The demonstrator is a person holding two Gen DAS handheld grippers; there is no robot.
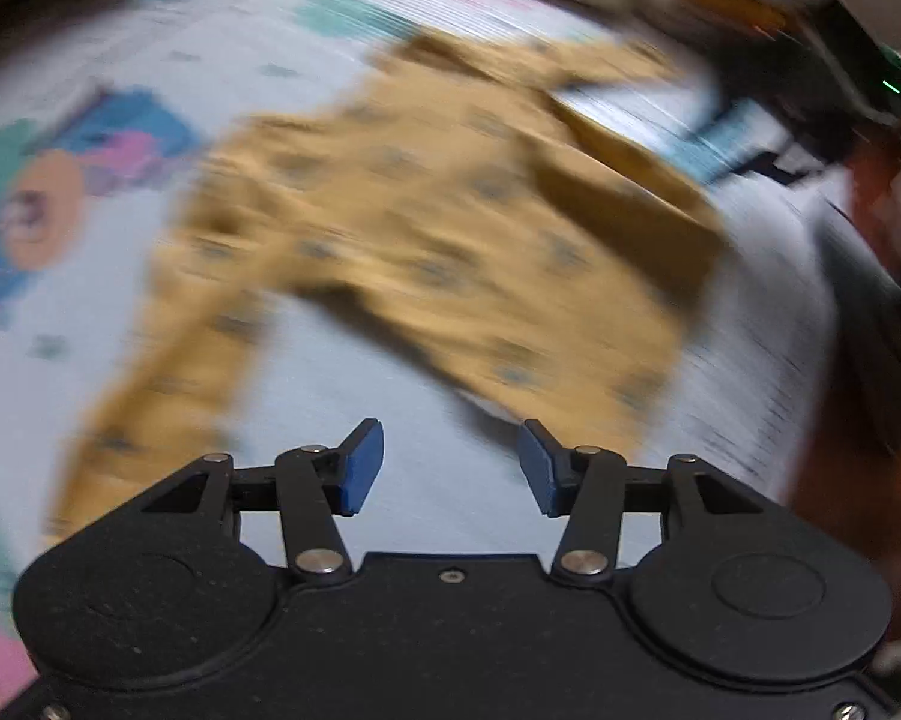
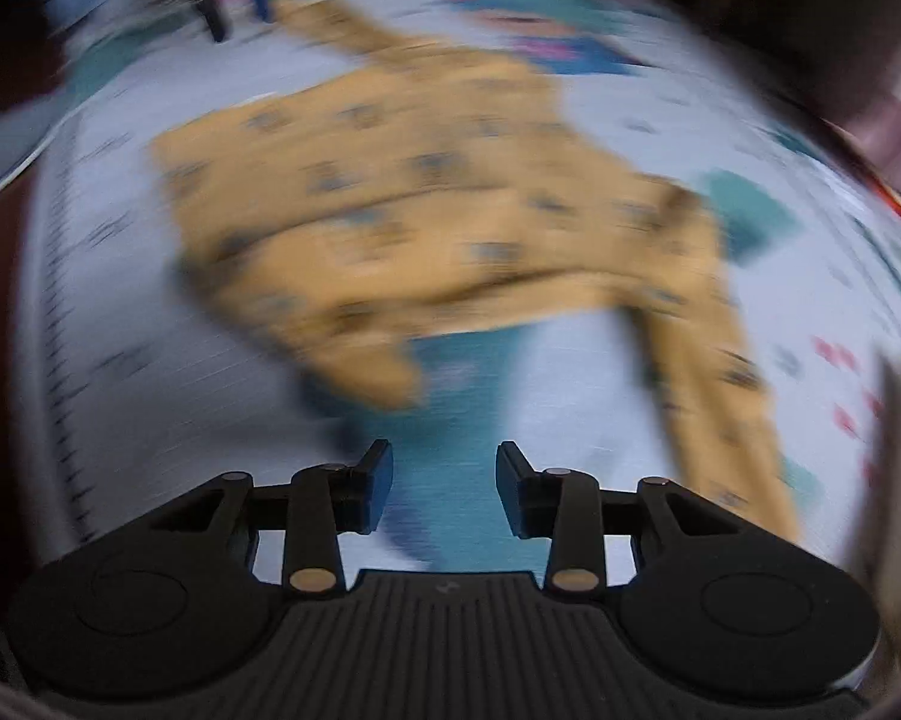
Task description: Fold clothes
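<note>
A mustard-yellow long-sleeved garment [image 1: 450, 228] with a small dark repeated print is laid out on a pale blue printed sheet [image 1: 342, 324], which serves as the folding surface. The body appears to have been spread roughly flat, though creases and one turned-over edge are seen along it, so the fold is judged to be at an early stage. One sleeve is stretched away from the body toward the near edge of the sheet, presumably so that it can be taken up and laid across the body.

Just short of the garment's near edge, the left gripper [image 1: 450, 465] is held over bare sheet with its blue pads [image 1: 363, 468] apart and nothing between them; it is released. The right gripper [image 2: 444, 489] is likewise held short of the garment [image 2: 438, 210], above a teal patch of the sheet [image 2: 570, 396], its jaws parted and empty.

Heavy blur is present in both views, so fine detail of the cloth cannot be read. In the left wrist view, a stack of items beyond the garment's far side is shown, along with what is taken to be the other handheld device at the upper right. In the right wrist view, the long sleeve is shown trailing to the right of the body, and dark upright shapes, too blurred to name, are seen past the far sleeve.
</note>
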